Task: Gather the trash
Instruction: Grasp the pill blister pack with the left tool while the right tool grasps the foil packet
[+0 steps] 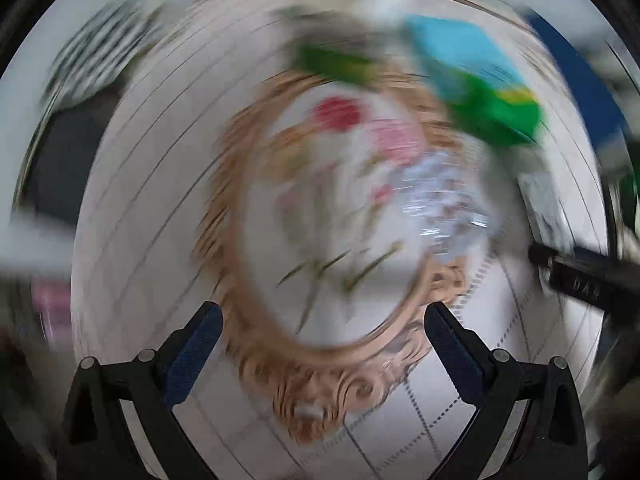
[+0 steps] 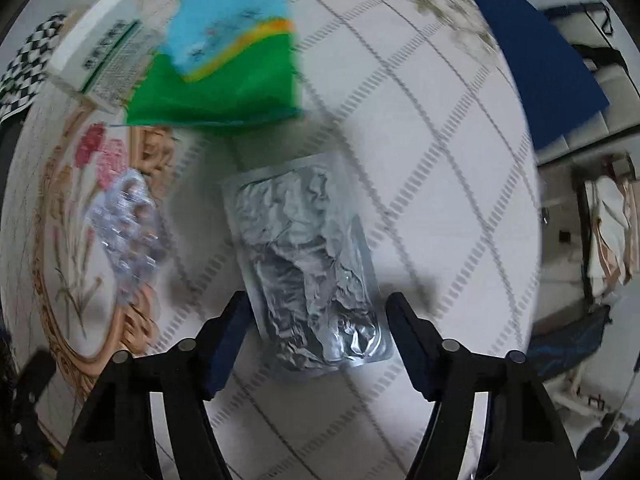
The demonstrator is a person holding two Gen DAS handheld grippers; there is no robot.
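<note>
A crumpled silver foil pouch (image 2: pixel 310 268) lies flat on the white quilted tablecloth (image 2: pixel 440 200). My right gripper (image 2: pixel 318 312) is open just above it, one finger on each side of its near end. A clear crinkled plastic wrapper (image 2: pixel 128 228) lies to the left on the floral print; it also shows in the left wrist view (image 1: pixel 444 204). A blue-green packet (image 2: pixel 228 60) lies farther back, also visible in the left wrist view (image 1: pixel 480 80). My left gripper (image 1: pixel 322 320) is open and empty above the floral print (image 1: pixel 320 200). The left wrist view is heavily blurred.
A white box with green print (image 2: pixel 100 60) lies at the back left beside the blue-green packet. A dark blue panel (image 2: pixel 532 52) is past the table's right edge. The right gripper's black body (image 1: pixel 588 276) enters the left wrist view at right.
</note>
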